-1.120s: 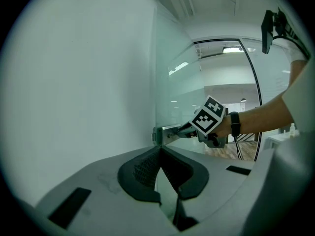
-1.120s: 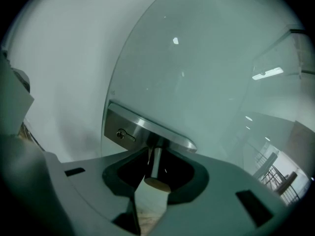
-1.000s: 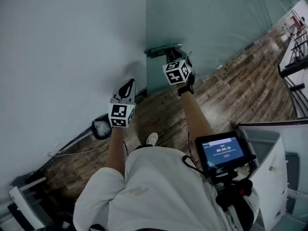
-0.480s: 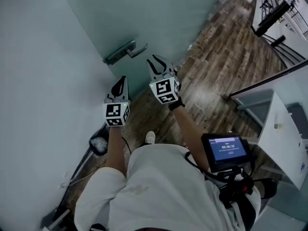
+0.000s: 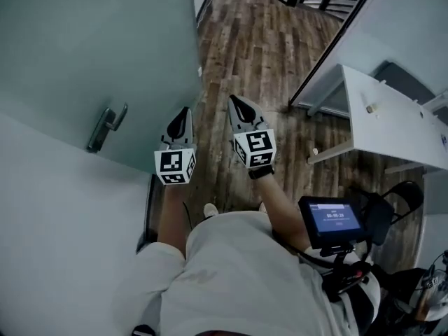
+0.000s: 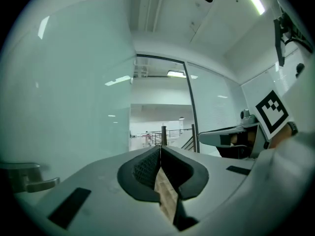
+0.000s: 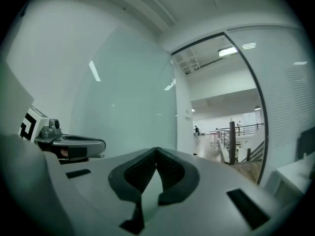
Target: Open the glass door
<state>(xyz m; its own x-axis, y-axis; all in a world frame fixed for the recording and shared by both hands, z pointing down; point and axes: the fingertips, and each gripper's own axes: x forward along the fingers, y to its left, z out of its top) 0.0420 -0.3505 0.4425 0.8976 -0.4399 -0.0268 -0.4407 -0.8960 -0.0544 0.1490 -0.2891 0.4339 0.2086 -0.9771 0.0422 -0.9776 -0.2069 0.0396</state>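
Off the lever and back toward the body since a second ago: right gripper [image 5: 234, 102], jaws just snapped together on nothing, only air and the doorway beyond the black pads. Clenched and empty too, left gripper [image 5: 184, 112], level beside its twin, close but not touching. Both pointing out through the opening, over brown wood-plank floor [image 5: 245, 26].

Just left of the left gripper, frosted pale-green glass door [image 5: 105, 40], swung from straight ahead round to the left side and now running alongside the grippers. On its face, grey metal lever handle [image 5: 106, 127], well clear of both grippers and untouched at present. Same handle [image 6: 34, 182] low at the left edge of the left gripper view.

Over to the right, dark-framed glass partition [image 5: 336, 40] with a white bench [image 5: 406, 128] behind it. Nearer the body, small black screen [image 5: 332, 219] on the rig.

Judging by the gap: opening done, or near enough. Handle let go, leaf swung aside, passage showing straight through to the railings [image 7: 243, 128] beyond. Nothing obvious left except perhaps a last nudge wider. Hard to say whether the leaf is fully against its stop.
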